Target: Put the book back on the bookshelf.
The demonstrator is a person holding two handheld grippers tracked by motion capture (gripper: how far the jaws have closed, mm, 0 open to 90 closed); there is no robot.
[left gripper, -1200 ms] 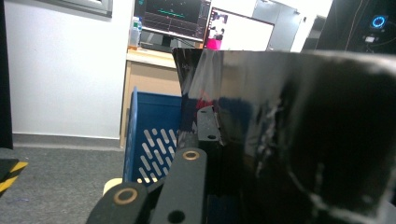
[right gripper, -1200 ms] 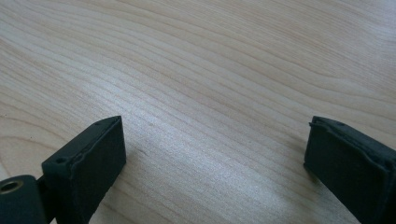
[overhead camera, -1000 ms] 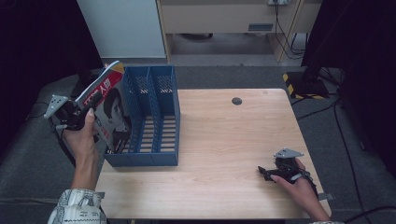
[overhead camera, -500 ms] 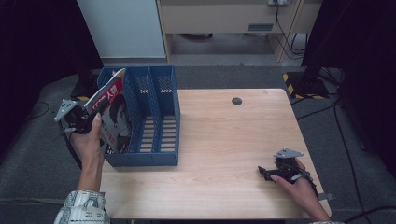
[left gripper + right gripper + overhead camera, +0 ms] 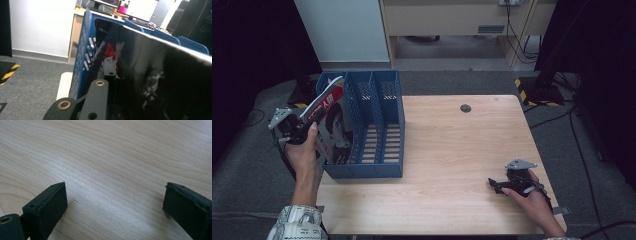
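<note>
We see the file rack (image 5: 382, 125) at the table's (image 5: 447, 165) nine o'clock edge, a magazine (image 5: 334, 127) standing in its leftmost compartment. The left gripper (image 5: 299, 125) sits at the rack's nine o'clock; the right gripper (image 5: 499, 185) rests at the table's five o'clock.

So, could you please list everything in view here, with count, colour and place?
magazine: one, red, white and black cover, tilted in the leftmost slot of the file rack, clamped by the left gripper
file rack: one, blue, three slots, on the table's left end
table: one, light wood, centre
round cap: one, dark, far edge of the table
cabinet: one, pale grey, behind the table
left gripper: one, black, shut on the magazine
right gripper: one, black, open, resting on the table's near right
</note>
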